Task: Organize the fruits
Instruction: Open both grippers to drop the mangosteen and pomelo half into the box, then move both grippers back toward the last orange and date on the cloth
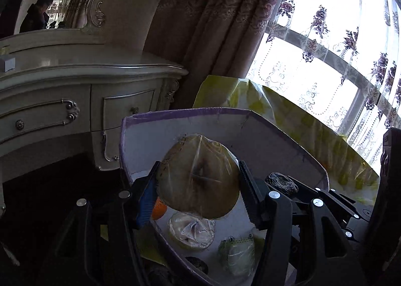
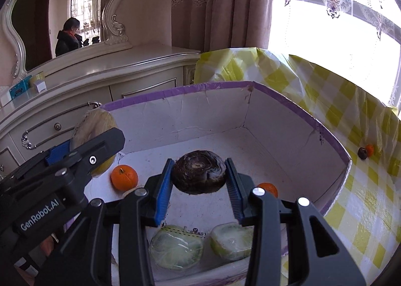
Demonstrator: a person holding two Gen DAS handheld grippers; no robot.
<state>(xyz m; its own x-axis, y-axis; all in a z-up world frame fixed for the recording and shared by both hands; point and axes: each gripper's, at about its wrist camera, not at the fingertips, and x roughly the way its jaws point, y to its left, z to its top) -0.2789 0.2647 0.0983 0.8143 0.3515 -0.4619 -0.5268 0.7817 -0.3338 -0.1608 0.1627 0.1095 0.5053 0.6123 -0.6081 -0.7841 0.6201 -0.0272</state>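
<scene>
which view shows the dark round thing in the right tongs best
The right wrist view: the dark round thing hangs centred between the right tongs, top face lit. The left wrist view shows only a shadowed edge past a finger.

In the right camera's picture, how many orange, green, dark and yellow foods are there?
Orange fruits: 3
Green wrapped pieces: 2
Dark round pieces: 2
Yellow wrapped piece: 1
Total: 8
</scene>
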